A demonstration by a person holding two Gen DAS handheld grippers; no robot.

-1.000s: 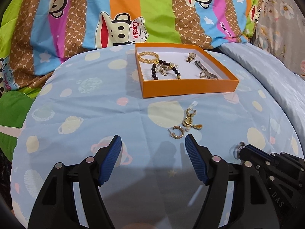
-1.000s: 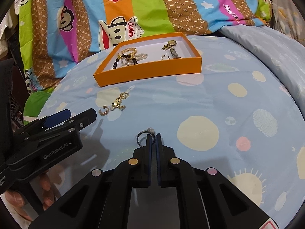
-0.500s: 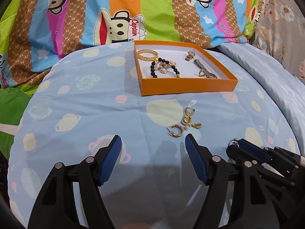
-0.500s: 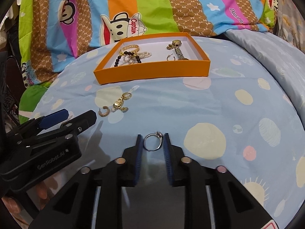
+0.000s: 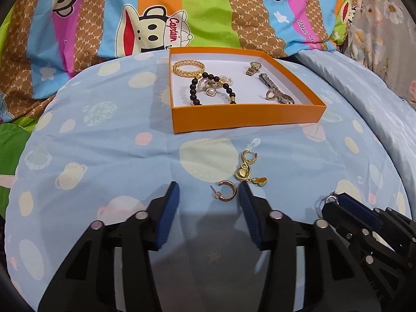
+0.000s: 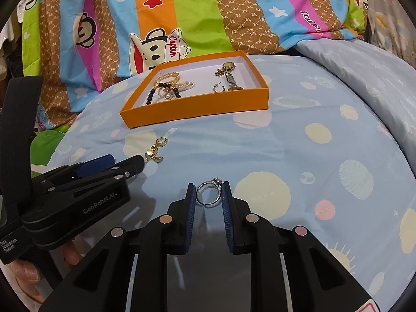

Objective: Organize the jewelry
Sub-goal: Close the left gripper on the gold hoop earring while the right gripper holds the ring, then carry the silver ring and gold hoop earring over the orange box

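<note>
Several pieces already lie in the box (image 5: 247, 118). Two earrings wait on the bed: my left fingers (image 5: 208, 197) are closing around the hoop (image 5: 226, 190), not yet pinching. Right fingers (image 6: 208, 195) seemingly grasp the ring (image 6: 209, 193).

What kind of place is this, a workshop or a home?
Most likely a home bedroom: a blue bedspread with planet prints, a striped cartoon monkey quilt behind it, and jewelry in an orange box on the bed.
</note>
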